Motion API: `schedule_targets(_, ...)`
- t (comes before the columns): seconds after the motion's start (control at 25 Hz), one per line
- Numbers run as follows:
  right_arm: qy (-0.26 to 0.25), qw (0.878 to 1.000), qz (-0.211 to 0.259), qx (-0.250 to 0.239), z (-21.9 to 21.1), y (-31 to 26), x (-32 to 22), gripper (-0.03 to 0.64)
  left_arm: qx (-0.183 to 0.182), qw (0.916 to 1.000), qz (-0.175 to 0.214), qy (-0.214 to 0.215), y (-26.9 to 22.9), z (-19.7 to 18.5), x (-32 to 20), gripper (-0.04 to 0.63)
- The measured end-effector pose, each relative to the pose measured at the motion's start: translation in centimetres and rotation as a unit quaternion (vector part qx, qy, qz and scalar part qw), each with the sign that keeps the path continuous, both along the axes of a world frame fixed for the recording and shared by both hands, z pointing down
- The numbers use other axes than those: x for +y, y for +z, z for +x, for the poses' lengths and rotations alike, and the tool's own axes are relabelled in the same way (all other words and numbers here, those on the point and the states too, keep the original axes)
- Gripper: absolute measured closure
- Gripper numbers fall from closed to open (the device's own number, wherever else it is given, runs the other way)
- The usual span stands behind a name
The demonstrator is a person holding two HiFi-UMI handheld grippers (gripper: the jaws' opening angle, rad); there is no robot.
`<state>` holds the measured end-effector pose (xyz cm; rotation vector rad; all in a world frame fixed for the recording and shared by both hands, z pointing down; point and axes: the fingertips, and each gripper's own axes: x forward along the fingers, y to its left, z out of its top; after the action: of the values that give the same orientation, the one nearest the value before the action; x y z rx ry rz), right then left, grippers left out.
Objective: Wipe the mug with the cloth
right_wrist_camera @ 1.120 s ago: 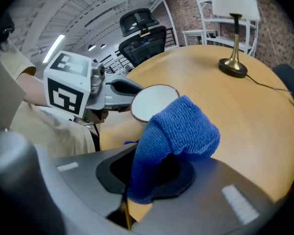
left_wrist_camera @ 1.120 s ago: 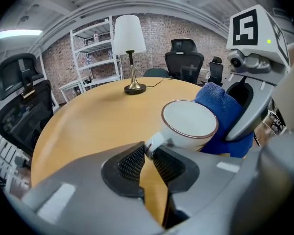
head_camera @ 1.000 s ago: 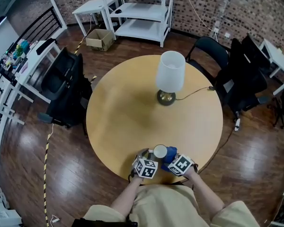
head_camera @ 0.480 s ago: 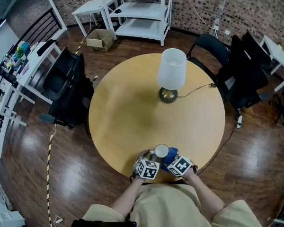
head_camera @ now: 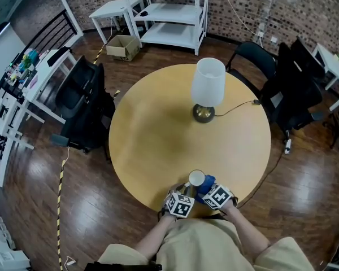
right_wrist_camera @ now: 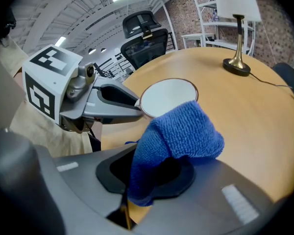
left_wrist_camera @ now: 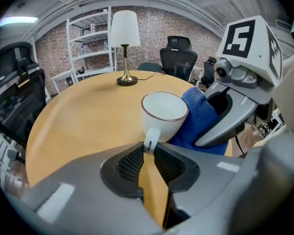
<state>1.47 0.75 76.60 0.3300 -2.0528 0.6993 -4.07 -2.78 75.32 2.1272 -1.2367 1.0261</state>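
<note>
A: Left hand-held gripper (left_wrist_camera: pixel 148 150)?
B: Pinching white mug (left_wrist_camera: pixel 162 112) by its handle, at the desk's (head_camera: pixel 158 134) near edge.
A: Right hand-held gripper (right_wrist_camera: pixel 154 173)?
B: Clamped on blue cloth (right_wrist_camera: pixel 179 133); cloth touches mug's side.

The round wooden table (head_camera: pixel 152 140) carries a lamp (head_camera: pixel 207 89) with a white shade, standing toward the far side; its cord (head_camera: pixel 237 107) runs across the top to the right edge
</note>
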Motion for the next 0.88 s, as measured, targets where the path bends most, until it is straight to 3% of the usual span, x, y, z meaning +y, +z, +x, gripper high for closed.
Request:
schedule_targets(0.4,-0.031,0.999,0.017,-0.003,-0.2,-0.4,0.0,0.549,0.017,0.9933,-0.013,0.113,-0.2,4.6,1.4,0.543)
schedule_targets(0.64,-0.024,0.999,0.007,-0.032,0.4,-0.4,-0.2,0.549,0.035,0.9922,-0.004,0.12,-0.5,4.8,1.1,0.538)
schedule_targets(0.88,0.028,0.998,0.002,-0.063,2.1,-1.4,-0.6,0.548,0.123,0.9906,-0.028,0.052,-3.4,1.7,0.2,0.359)
